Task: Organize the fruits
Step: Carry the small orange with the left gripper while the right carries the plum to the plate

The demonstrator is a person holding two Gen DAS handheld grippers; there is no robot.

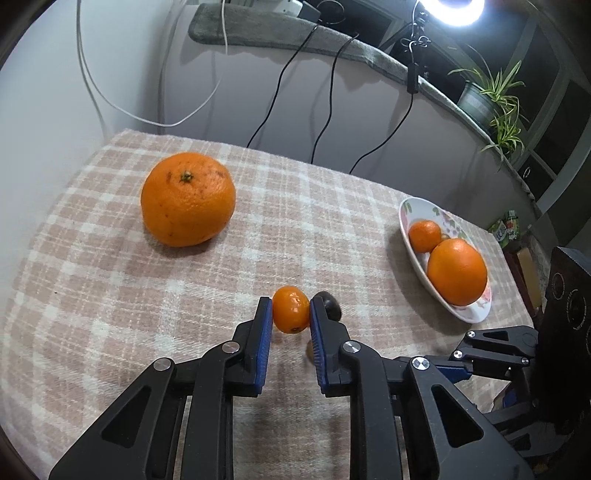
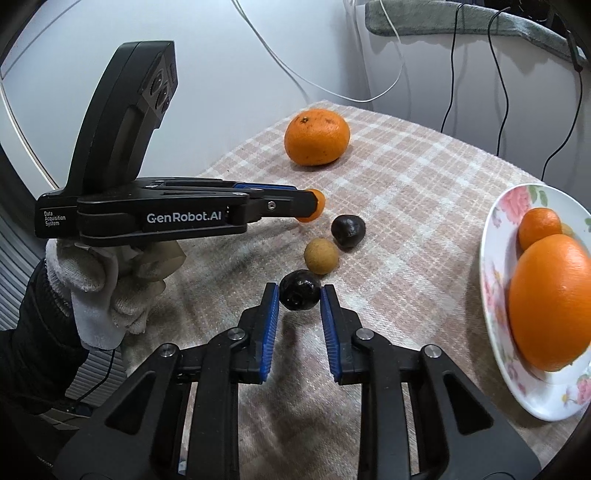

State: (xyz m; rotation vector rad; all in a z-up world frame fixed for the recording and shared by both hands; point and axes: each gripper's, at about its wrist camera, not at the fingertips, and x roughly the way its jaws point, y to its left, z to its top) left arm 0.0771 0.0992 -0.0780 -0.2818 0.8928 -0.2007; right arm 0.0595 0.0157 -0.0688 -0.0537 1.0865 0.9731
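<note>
My left gripper [image 1: 291,314] is shut on a small orange kumquat [image 1: 290,309] just above the checked cloth; it also shows in the right wrist view [image 2: 314,205]. My right gripper [image 2: 299,299] has its blue pads on both sides of a dark round fruit [image 2: 299,294] and looks shut on it. A second dark fruit [image 2: 348,231] and a tan round fruit [image 2: 321,255] lie on the cloth just beyond. A large mandarin [image 1: 188,199] sits at the far left. A floral plate [image 2: 495,295] at the right holds a big orange [image 2: 550,306] and a small mandarin [image 2: 539,225].
The table carries a pink-and-white checked cloth [image 1: 110,295]. Cables [image 1: 280,81] hang behind the far edge. A potted plant [image 1: 491,99] and a ring light [image 1: 458,11] stand at the back right. A gloved hand [image 2: 107,280] holds the left gripper.
</note>
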